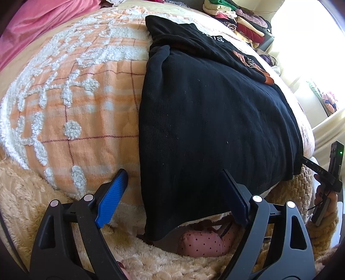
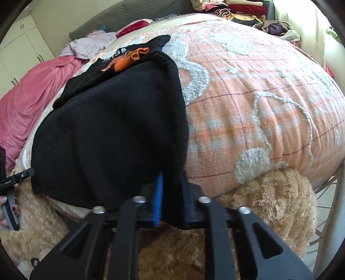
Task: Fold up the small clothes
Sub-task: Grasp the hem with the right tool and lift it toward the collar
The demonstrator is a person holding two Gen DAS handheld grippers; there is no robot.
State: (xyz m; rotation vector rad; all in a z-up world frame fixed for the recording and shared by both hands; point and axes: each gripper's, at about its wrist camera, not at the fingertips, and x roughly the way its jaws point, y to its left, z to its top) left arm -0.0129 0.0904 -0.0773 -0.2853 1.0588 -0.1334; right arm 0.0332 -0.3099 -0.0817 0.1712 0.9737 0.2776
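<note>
A black T-shirt [image 1: 211, 112] with an orange print [image 2: 123, 62] lies partly folded on the peach-checked bedspread [image 1: 86, 107], and its near hem hangs over the bed's edge. My left gripper [image 1: 173, 174] stands open around the hem's left corner, and its blue pads [image 1: 111, 200] are clear of the cloth. My right gripper [image 2: 172, 174] is shut on the shirt's near right corner, with black fabric pinched between its fingers [image 2: 159, 198]. In the left wrist view that gripper [image 1: 308, 162] shows at the shirt's right edge, held by a hand [image 1: 323, 200].
A fluffy beige blanket [image 2: 269, 193] drapes the bed's front edge. A pink dotted garment [image 1: 202, 243] lies below the hem. A pink sheet [image 2: 28, 97] and a lilac garment [image 2: 90, 43] lie on the left. Stacked folded clothes [image 1: 237, 19] sit at the back right.
</note>
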